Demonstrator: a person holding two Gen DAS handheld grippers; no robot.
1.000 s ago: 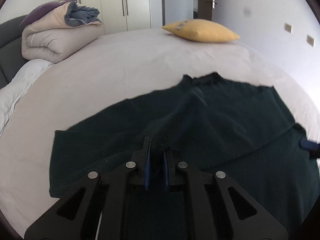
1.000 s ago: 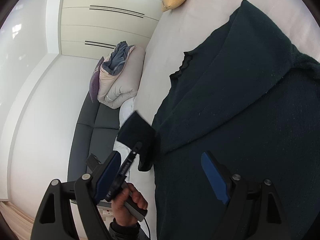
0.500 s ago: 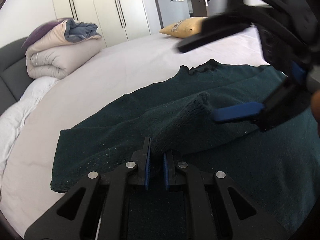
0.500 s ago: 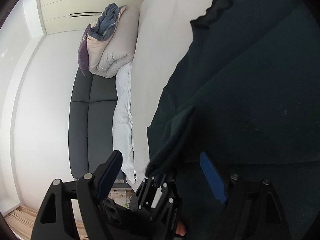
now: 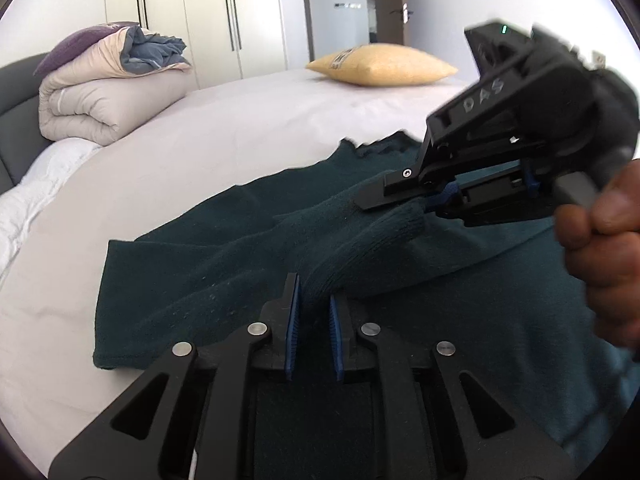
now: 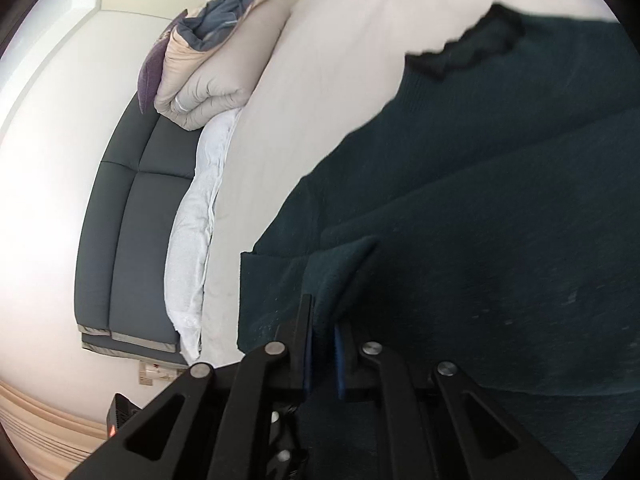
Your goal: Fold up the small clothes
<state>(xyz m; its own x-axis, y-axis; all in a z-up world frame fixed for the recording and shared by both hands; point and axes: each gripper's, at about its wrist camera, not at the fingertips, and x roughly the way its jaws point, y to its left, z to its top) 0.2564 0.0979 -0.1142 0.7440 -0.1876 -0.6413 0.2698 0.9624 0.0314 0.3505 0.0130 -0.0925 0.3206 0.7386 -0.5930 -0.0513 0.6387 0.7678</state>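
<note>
A dark green knit sweater (image 5: 192,272) lies spread on the pale bed; it also fills the right wrist view (image 6: 500,220). Its left sleeve (image 5: 360,248) is lifted and folded across the body. My left gripper (image 5: 314,308) is shut on the near part of the sleeve. My right gripper (image 5: 420,204) comes in from the right, held by a hand, and is shut on the sleeve's cuff end. In its own view the right gripper (image 6: 322,332) pinches a fold of the sleeve (image 6: 340,272) between its blue pads.
A folded beige duvet with a grey and purple bundle (image 5: 108,92) sits at the bed's far left. A yellow pillow (image 5: 380,66) lies at the far edge. A white pillow (image 6: 192,248) and dark headboard (image 6: 132,208) are on the left. Wardrobes stand behind.
My right gripper has moved in over the sweater and closed from wide open onto the sleeve's cuff. My left gripper has stayed shut on the sleeve.
</note>
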